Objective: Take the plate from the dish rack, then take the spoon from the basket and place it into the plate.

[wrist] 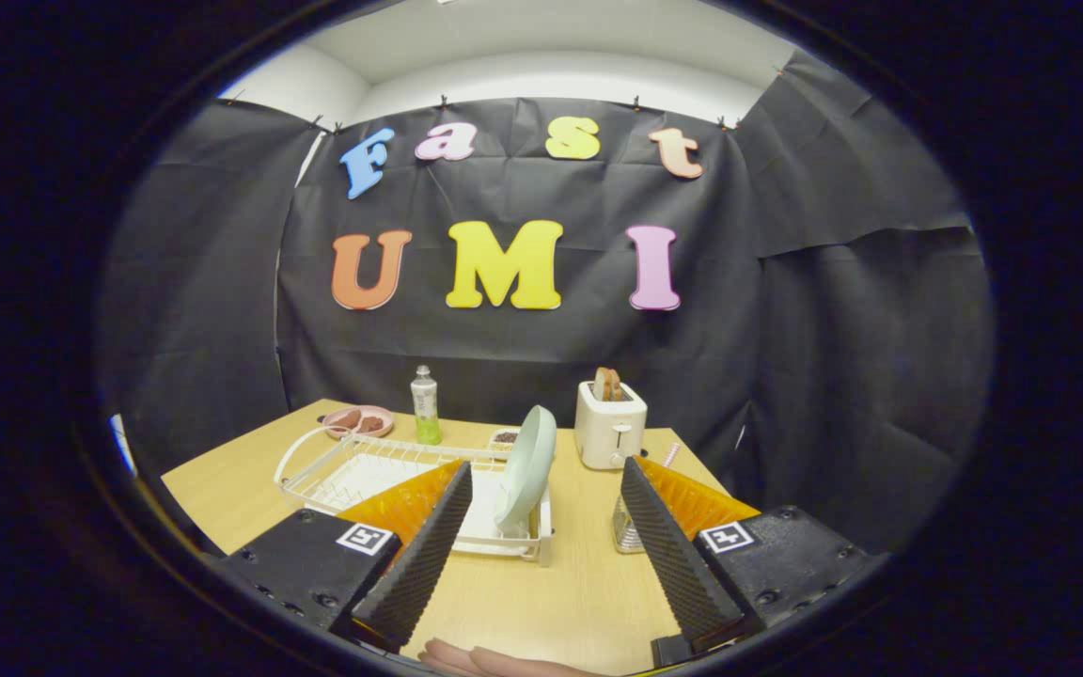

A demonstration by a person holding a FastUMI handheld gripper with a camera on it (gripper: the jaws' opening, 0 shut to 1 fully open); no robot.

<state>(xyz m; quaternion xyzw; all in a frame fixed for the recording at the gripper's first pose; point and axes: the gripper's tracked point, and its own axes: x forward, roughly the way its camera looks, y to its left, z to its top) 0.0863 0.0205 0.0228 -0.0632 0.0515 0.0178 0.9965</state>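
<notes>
Both fingers of the gripper (541,527) spread wide — plate (527,468) upright between, beyond them.

The gripper-mounted fisheye camera sits above the table's (560,602) near edge, facing forward along the spread fingers of the gripper (546,508) toward the far cloth wall (786,376).

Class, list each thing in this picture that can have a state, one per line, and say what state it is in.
Tongs: open, holding nothing, apart from the plate.
Plate: upright on edge in the dish rack, just ahead of the tongs.
Dish rack: on the table, holding the one plate.
Toaster: bread sticking up from its slots.
Bottle: upright, capped.
Pink dish: flat on the table, food in it.
</notes>
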